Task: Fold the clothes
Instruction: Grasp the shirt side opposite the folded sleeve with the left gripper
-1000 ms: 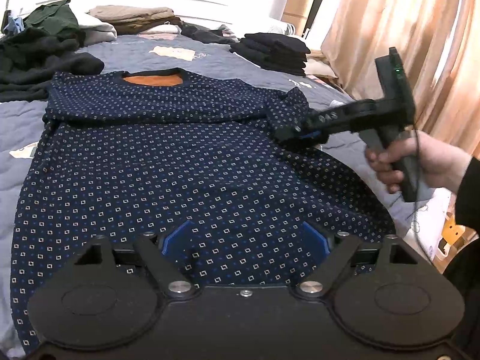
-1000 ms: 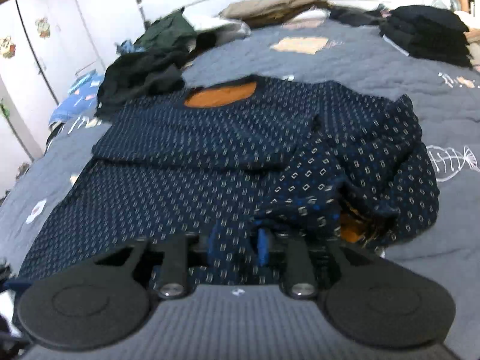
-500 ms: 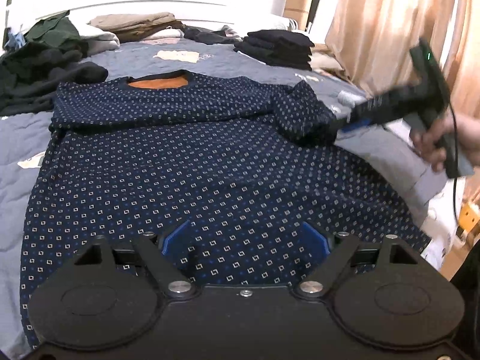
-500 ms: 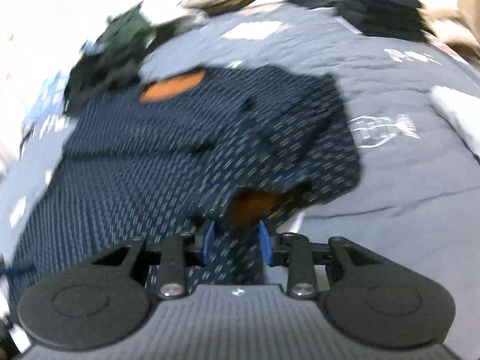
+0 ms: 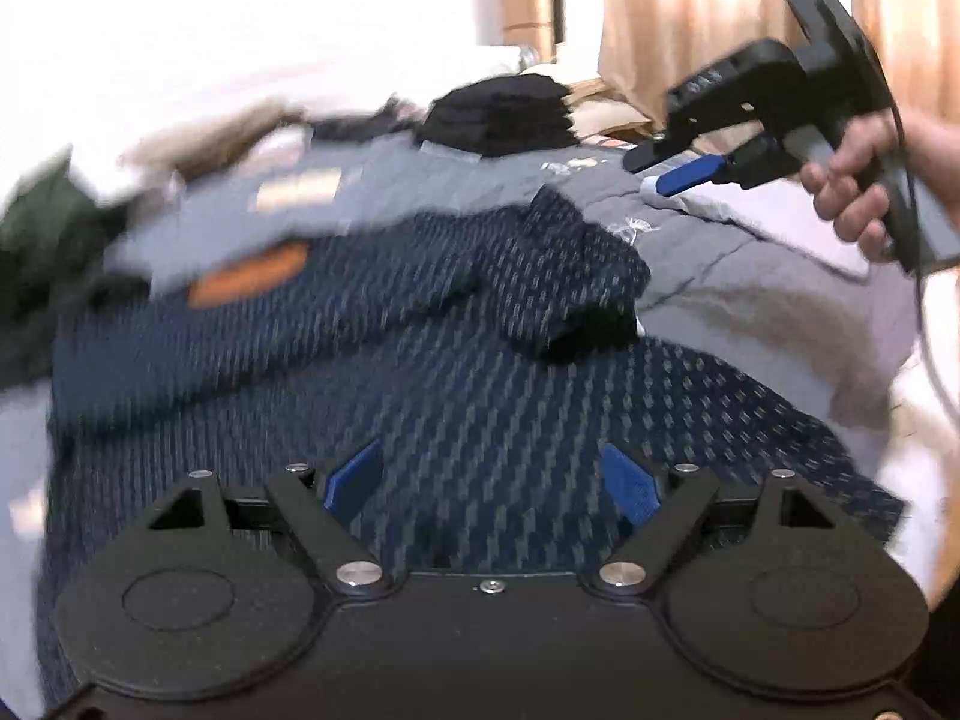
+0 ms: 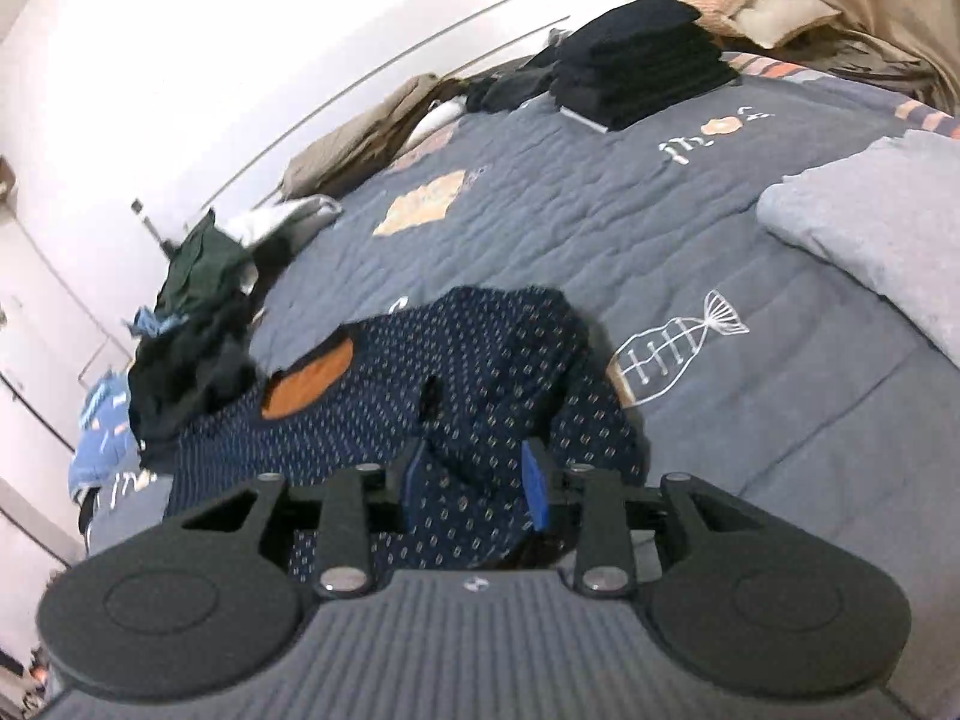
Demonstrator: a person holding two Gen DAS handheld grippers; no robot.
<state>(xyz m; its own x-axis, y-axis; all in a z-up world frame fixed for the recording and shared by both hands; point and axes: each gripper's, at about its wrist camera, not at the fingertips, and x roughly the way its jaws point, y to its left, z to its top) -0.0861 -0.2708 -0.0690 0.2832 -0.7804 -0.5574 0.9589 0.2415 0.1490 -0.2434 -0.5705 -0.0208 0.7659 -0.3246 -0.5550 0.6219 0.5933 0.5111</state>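
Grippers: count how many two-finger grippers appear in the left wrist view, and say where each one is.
2. The left gripper spans the bottom foreground above the patterned navy sweater; the right gripper, held by a hand, is at upper right, clear of the cloth.

The grey quilted bedspread (image 6: 600, 228) carries white stitched cursive lettering (image 6: 714, 132) at about one o'clock in the right wrist view; it might read "mos", but it lies tilted and stays uncertain. No other text is legible.
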